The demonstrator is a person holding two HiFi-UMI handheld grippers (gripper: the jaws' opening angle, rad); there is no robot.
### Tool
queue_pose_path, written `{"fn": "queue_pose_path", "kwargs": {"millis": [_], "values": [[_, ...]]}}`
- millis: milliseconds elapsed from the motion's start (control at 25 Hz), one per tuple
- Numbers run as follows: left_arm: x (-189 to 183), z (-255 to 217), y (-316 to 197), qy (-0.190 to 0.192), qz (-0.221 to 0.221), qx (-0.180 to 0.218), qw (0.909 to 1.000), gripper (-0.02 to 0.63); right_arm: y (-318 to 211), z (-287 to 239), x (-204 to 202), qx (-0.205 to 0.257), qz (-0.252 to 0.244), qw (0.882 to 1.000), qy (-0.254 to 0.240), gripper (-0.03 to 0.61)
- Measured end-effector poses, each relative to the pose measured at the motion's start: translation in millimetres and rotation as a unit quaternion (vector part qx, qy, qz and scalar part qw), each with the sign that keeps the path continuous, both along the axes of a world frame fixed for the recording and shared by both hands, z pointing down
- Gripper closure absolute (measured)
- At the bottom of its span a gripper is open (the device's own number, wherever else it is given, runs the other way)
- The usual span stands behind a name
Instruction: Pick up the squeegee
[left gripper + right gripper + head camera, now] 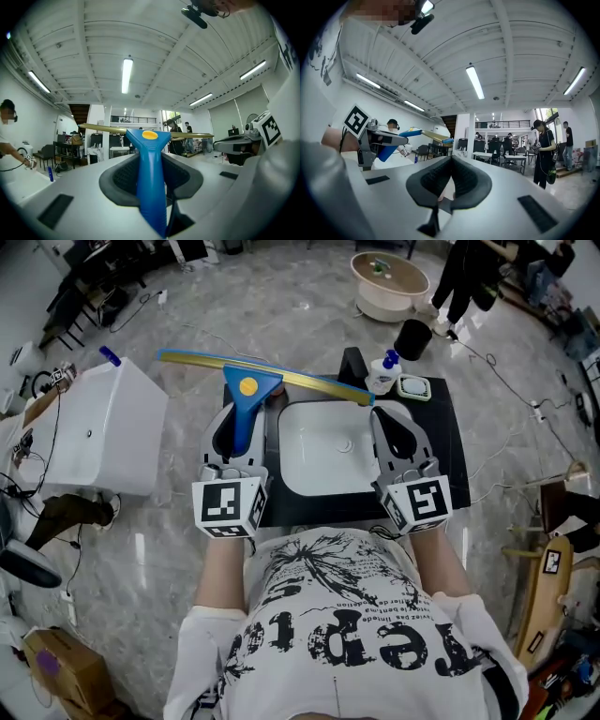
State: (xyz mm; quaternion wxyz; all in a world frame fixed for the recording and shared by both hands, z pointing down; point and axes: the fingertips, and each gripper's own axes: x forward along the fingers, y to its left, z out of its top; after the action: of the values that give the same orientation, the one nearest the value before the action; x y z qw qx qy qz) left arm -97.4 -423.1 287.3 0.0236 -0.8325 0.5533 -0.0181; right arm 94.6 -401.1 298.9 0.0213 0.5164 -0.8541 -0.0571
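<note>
The squeegee (246,401) has a blue handle with a yellow dot and a long brass-coloured blade (291,378) lying crosswise above the sink. My left gripper (234,435) is shut on the blue handle, which runs up between its black pads. In the left gripper view the squeegee (150,178) fills the gap of the left gripper (151,161), held level in the air. My right gripper (396,432) hangs beside it to the right, shut with nothing in it. The right gripper (451,163) shows pads meeting at the tip, with the squeegee (401,132) off to its left.
A white sink basin (309,479) sits in a black table (455,451) below both grippers. Behind it stand a blue-capped bottle (384,371), a small green-rimmed dish (413,387) and a black cup (412,338). A white cabinet (103,427) stands at left. A person (469,277) stands far right.
</note>
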Motion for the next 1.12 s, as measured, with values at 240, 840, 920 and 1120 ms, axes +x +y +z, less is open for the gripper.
{"fn": "queue_pose_path", "kwargs": {"millis": [240,840,920,1120], "values": [[7.8,0.9,-1.3,-0.002,0.009,0.0,1.0,0.474,0.5,4.4,-2.5,0.005,-0.01,1.0,0.006,0.566],[-1.0,10.6,-2.2,0.004,0.002,-0.014,0.9999,0.474,0.2,13.4,-5.1,-0.007,-0.002,1.0,-0.002,0.566],[-4.8,12.3,-2.3,0.004,-0.002,-0.017,0.9999,0.474,0.4,14.1,-8.7,-0.005,-0.005,1.0,0.003,0.566],[-9.7,15.6,-2.1,0.006,-0.008,-0.021,0.9997,0.474,1.1,15.5,-10.0,-0.008,0.002,1.0,0.0,0.566]]}}
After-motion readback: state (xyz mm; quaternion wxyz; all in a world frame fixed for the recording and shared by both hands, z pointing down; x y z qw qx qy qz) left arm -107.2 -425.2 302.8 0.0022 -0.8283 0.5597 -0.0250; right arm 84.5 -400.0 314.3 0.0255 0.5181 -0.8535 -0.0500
